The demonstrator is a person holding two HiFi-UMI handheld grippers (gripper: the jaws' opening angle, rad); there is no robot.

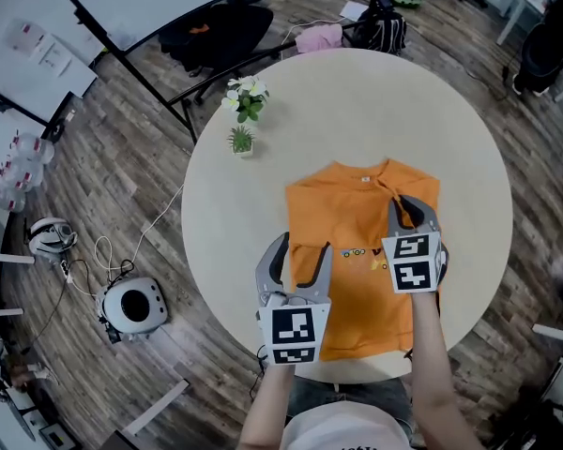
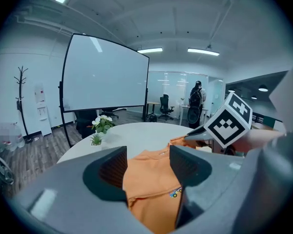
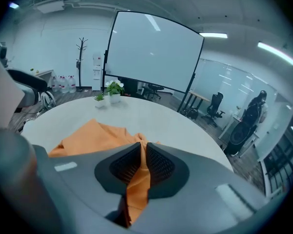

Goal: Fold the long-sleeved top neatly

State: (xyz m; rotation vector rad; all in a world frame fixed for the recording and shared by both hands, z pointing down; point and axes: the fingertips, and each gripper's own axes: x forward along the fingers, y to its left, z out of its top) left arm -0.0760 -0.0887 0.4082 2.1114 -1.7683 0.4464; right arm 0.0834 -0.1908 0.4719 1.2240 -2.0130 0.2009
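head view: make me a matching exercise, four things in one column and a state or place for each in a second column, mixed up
Column one
1. left gripper
2. right gripper
3. top
4. flowers

Column two
A. by the far left edge of the table
B. jaws apart, gripping nothing
C. orange, lying mostly flat in the middle
D. jaws shut on a pinch of the top

Pairs: 1-B, 2-D, 3-C, 4-A

Top (image 1: 361, 261) on tbl (image 1: 450, 129), near edge; plants (image 1: 246, 101) far-left.
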